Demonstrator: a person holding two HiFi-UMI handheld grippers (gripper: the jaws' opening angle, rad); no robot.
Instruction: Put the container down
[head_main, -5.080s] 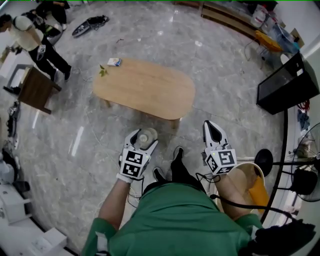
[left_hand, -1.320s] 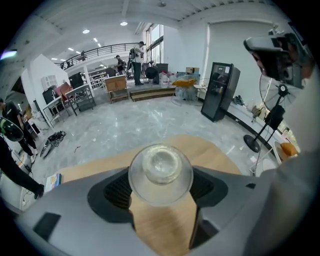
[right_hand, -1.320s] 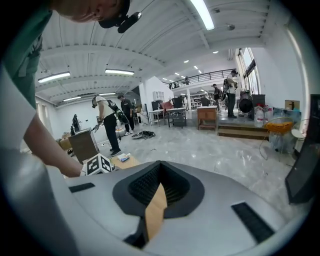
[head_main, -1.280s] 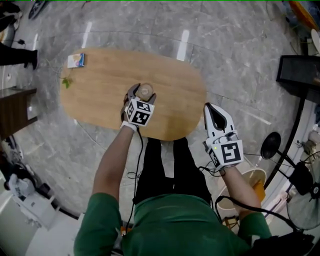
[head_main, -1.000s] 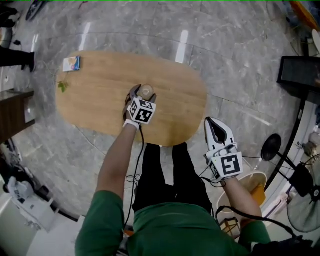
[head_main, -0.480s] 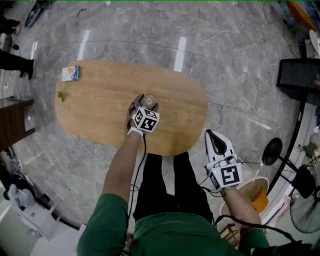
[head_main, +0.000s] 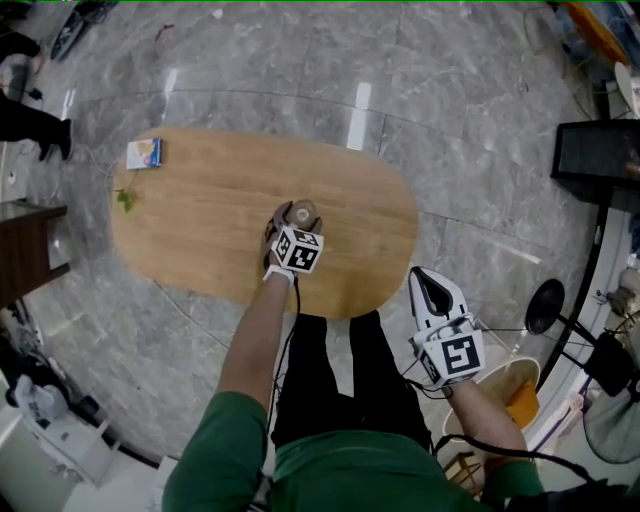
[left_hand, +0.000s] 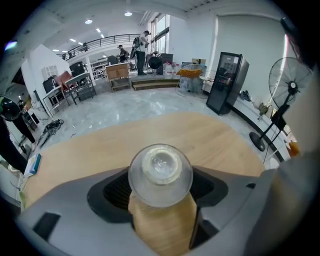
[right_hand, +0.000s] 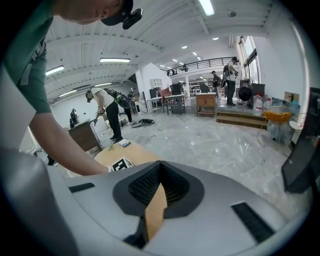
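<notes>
— Since the grey marble floor (head_main: 450, 120) fills most of the head view, what stands on it?

— An oval wooden surface (head_main: 200, 230), with open floor all round its rim. A black cabinet (head_main: 600, 165) stands well apart at the right edge.

— And the claws?

— The left claw (head_main: 293, 213) reaches over the surface, right of its middle and nearer the person's edge. The right claw (head_main: 427, 282) hangs off the surface, over the floor just beyond the near right curve.

— What does the head view miss?

— The grip. The left gripper view shows that claw's jaws pinching the container (left_hand: 160, 172), a clear jar with its round lid turned toward the camera. Whether its base touches the wood I cannot tell from either view. The right gripper view shows the other claw pressed together, with only a thin tan sliver between the jaws.

— Is there room around the container?

— Bare wood on every side. A small box (head_main: 145, 153) and a green leaf (head_main: 126, 198) lie near the far left rim, well apart from it.
</notes>
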